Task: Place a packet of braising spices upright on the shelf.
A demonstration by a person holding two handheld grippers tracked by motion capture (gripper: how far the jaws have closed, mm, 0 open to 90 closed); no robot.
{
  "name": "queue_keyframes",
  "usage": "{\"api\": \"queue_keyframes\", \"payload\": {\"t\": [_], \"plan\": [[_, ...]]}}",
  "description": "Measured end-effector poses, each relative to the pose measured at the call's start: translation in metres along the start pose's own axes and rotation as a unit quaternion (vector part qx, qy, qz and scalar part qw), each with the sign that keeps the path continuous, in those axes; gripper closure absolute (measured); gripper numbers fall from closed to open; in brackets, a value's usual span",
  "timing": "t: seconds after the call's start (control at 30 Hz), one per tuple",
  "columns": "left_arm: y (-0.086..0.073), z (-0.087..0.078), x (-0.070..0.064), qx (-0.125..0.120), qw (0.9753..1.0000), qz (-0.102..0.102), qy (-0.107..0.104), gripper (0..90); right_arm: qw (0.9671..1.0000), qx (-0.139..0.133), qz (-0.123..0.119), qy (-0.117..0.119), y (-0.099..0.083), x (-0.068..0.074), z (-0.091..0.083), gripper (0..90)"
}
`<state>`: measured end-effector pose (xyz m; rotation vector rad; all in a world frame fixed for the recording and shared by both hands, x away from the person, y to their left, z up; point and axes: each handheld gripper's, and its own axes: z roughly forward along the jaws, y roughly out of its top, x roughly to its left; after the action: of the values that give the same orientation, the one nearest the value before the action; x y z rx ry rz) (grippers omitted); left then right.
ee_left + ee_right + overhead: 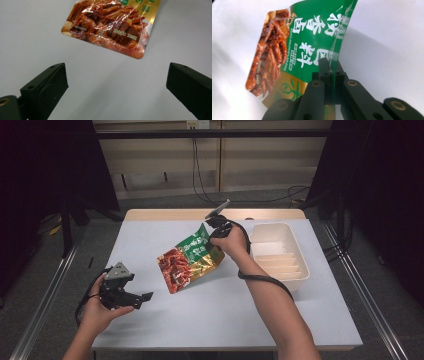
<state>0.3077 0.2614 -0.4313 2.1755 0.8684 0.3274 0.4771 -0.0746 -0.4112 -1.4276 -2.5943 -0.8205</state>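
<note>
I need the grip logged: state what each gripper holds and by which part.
The right gripper is shut on the food packet, pinching its green top edge. The left gripper is open and holds nothing.

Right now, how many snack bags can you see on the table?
1. The snack bag is in the middle of the table, lifted at its top edge by the right tool. More could be hidden inside the white box.
</note>
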Motion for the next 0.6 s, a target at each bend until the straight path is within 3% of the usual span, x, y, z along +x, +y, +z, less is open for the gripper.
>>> {"api": "queue_keyframes", "payload": {"t": [0.6], "plan": [[-0.001,0.0,0.0,0.005,1.0,0.001,-0.001,3.3,0.9994,0.02,-0.027,-0.009,0.019,0.02,-0.045,90.0]]}}
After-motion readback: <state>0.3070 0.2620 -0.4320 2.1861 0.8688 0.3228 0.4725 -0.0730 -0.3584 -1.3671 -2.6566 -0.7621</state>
